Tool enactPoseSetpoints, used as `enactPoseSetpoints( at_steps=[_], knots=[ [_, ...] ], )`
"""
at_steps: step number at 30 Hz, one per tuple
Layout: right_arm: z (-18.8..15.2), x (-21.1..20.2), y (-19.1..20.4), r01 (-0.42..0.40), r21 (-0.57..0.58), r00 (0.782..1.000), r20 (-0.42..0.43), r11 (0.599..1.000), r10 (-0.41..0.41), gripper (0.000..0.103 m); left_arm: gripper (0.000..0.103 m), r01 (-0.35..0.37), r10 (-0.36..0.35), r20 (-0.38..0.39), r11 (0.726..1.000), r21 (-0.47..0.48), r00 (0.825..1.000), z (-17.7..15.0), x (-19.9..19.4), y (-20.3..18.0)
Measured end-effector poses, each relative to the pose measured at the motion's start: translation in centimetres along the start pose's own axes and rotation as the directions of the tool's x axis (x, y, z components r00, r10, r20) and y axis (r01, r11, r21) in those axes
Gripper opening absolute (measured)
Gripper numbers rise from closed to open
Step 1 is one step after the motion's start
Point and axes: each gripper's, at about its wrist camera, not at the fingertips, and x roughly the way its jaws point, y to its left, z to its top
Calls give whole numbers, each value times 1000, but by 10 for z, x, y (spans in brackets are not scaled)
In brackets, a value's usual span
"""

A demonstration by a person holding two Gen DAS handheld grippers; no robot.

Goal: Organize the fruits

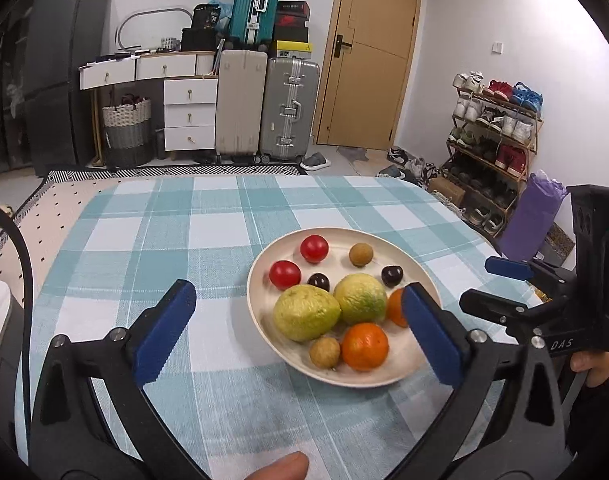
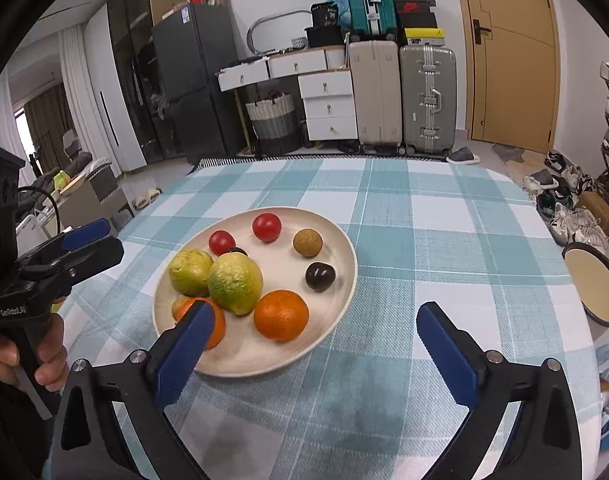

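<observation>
A cream plate (image 1: pixel 338 246) (image 2: pixel 284 268) sits on the checked tablecloth. It holds two red tomatoes (image 1: pixel 314 248), two yellow-green citrus fruits (image 1: pixel 306 317), two oranges (image 1: pixel 364 346), two brown longans (image 1: pixel 361 255) and two dark round fruits (image 1: pixel 392 275). My left gripper (image 1: pixel 296 294) hovers open over the plate's near left side, nothing between its blue pads. The right gripper (image 2: pixel 315 312) is open too, above the plate's near right edge; its left pad (image 2: pixel 186 354) covers part of an orange (image 2: pixel 218 328). Neither gripper touches any fruit.
The tablecloth (image 1: pixel 176 240) covers the whole table, with bare cloth left of and beyond the plate. A round dark-rimmed tray (image 2: pixel 592 286) sits past the table's right edge. Suitcases, drawers and a shoe rack (image 1: pixel 492 136) stand beyond the table.
</observation>
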Motion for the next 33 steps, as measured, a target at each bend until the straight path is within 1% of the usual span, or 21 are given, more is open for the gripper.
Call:
enactPoseSetpoints(
  at_steps=[3,7,15,20,26,33],
  knots=[
    [-7,-11,1,-13,0,1000,29,1000,13,103,102,-4,4,8,1000,12,1000,-9,-14,-7],
    [-18,-23,4,-42,-10,997,64,999,43,103,102,-16,15,42,1000,15,999,-23,-28,-14],
    [-28,-34,14,-80,-67,987,133,995,88,103,102,-25,24,74,1000,5,997,-41,-30,-21],
    [-30,-35,17,-67,-78,982,170,995,79,103,102,-45,43,111,999,17,993,-47,-32,-26],
    [-33,-42,16,-44,-82,971,229,996,62,103,102,-49,48,113,999,0,992,-49,-34,-25],
    [-35,-45,23,-20,-119,968,246,993,49,103,102,-49,50,115,999,-14,992,-49,-34,-23]
  ],
)
